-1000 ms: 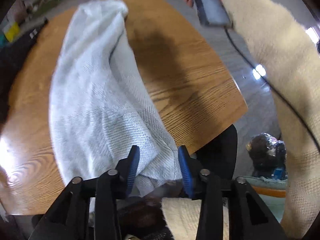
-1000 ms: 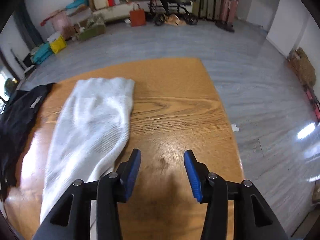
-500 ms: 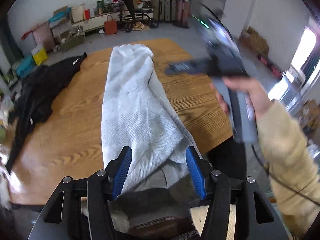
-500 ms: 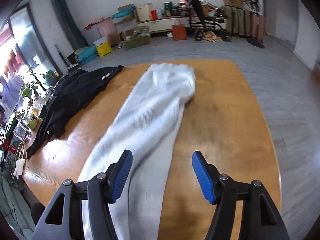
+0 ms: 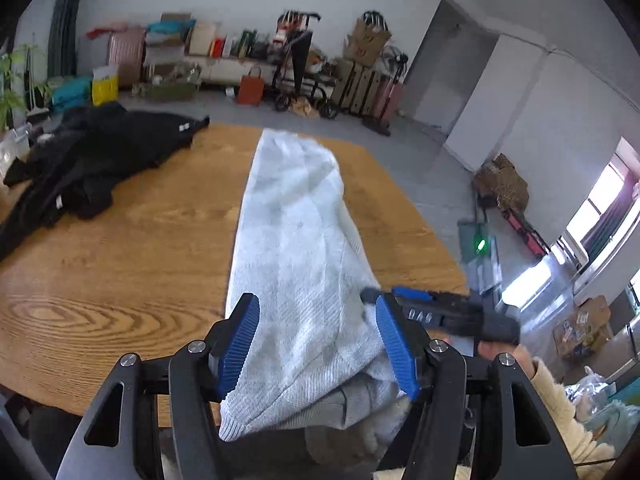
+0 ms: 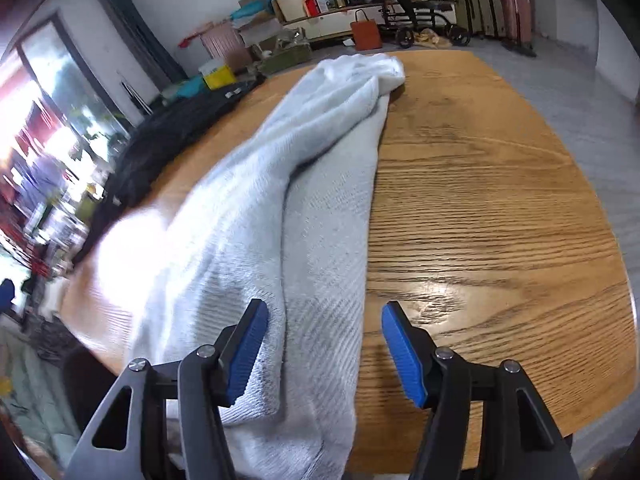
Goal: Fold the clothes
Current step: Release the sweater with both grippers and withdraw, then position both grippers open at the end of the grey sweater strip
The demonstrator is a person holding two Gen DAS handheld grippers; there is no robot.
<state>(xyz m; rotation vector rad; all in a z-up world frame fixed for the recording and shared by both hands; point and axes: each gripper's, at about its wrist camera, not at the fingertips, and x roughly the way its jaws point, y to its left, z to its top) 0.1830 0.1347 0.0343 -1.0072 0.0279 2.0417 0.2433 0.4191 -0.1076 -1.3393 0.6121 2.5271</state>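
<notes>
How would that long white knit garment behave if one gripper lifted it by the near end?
The white knit garment would probably go limp and trail, since it already drapes in soft folds over the table edge. Its bunched layers may slide apart. The ribbed weave looks grippy, so slipping from the pads seems unlikely.

Your white knit garment (image 5: 292, 240) lies stretched lengthwise along the wooden table, a long narrow strip running from the near edge to the far end. It is folded over itself, with a ridge down its length (image 6: 280, 208). Its near end hangs over the table's near edge, and its far end is bunched and rounded.
</notes>
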